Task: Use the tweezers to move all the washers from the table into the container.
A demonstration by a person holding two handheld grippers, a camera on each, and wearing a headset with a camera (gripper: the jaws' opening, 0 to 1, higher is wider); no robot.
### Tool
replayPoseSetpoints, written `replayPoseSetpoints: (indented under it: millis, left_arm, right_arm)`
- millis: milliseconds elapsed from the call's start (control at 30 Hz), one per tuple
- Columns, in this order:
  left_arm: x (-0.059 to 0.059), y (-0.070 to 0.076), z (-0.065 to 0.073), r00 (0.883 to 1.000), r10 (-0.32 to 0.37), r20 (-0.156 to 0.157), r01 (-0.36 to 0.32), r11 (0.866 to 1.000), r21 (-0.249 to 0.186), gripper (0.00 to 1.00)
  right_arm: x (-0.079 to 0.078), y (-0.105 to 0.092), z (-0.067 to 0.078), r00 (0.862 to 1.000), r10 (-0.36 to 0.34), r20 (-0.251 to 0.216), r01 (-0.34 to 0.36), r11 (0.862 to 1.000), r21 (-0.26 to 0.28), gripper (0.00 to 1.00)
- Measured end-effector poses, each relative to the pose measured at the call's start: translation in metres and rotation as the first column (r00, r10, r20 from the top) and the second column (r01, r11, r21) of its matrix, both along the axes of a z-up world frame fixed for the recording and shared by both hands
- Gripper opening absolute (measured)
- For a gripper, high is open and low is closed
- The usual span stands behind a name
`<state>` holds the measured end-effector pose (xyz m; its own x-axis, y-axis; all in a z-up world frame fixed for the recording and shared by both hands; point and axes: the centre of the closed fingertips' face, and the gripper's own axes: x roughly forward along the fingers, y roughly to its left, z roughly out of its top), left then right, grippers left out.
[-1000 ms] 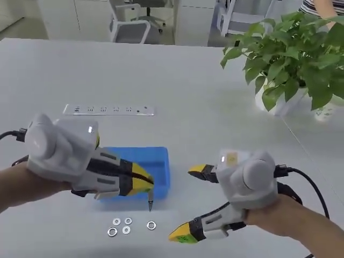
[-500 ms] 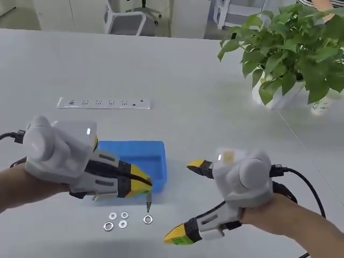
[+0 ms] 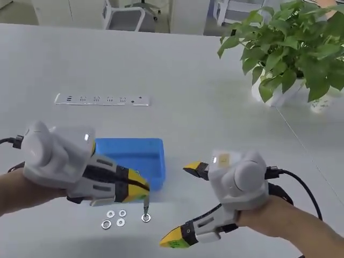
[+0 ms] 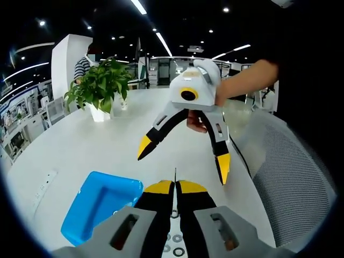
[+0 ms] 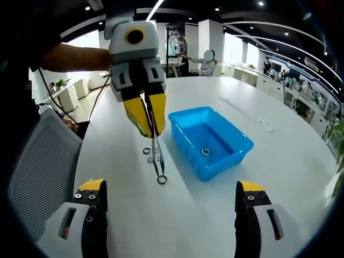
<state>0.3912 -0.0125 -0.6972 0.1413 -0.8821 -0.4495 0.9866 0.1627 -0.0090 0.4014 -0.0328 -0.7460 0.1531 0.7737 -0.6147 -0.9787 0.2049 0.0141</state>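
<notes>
Left gripper (image 3: 144, 185) clenched on slim metal tweezers (image 3: 145, 206), tips angled down at a silver ring washer (image 3: 145, 217) for pickup; right gripper (image 3: 180, 207) splayed, idle.

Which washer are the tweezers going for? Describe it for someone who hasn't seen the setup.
Find the blue container on the white table; washers lie just in front of it, toward the person. It's the washer at the tip of the tweezers, alone, apart from the cluster of four.

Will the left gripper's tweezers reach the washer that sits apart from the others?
Probably yes. The left gripper holds the tweezers with their tip close to that washer, and nothing lies between them. The right gripper is off to the side.
</notes>
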Motion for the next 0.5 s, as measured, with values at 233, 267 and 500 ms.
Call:
replayPoseSetpoints:
  millis: [233,267,500]
  left_arm:
    - [-0.0028,-0.0046,-0.0066,1.000,-0.010,-0.012,0.010,1.000,0.005,0.06]
    - [-0.0031,-0.0049,-0.0074,1.000,-0.012,-0.014,0.012,1.000,0.007,0.06]
    - [-0.0035,-0.0060,-0.0095,1.000,-0.009,-0.017,0.009,1.000,0.006,0.06]
  right_arm:
    - [-0.0020,-0.0027,-0.0035,1.000,0.001,-0.006,-0.001,1.000,-0.006,0.99]
    - [-0.0023,-0.0036,-0.0042,1.000,0.000,-0.008,0.000,1.000,-0.009,0.99]
    - [-0.0031,-0.0061,-0.0066,1.000,0.002,-0.012,-0.002,1.000,-0.015,0.98]
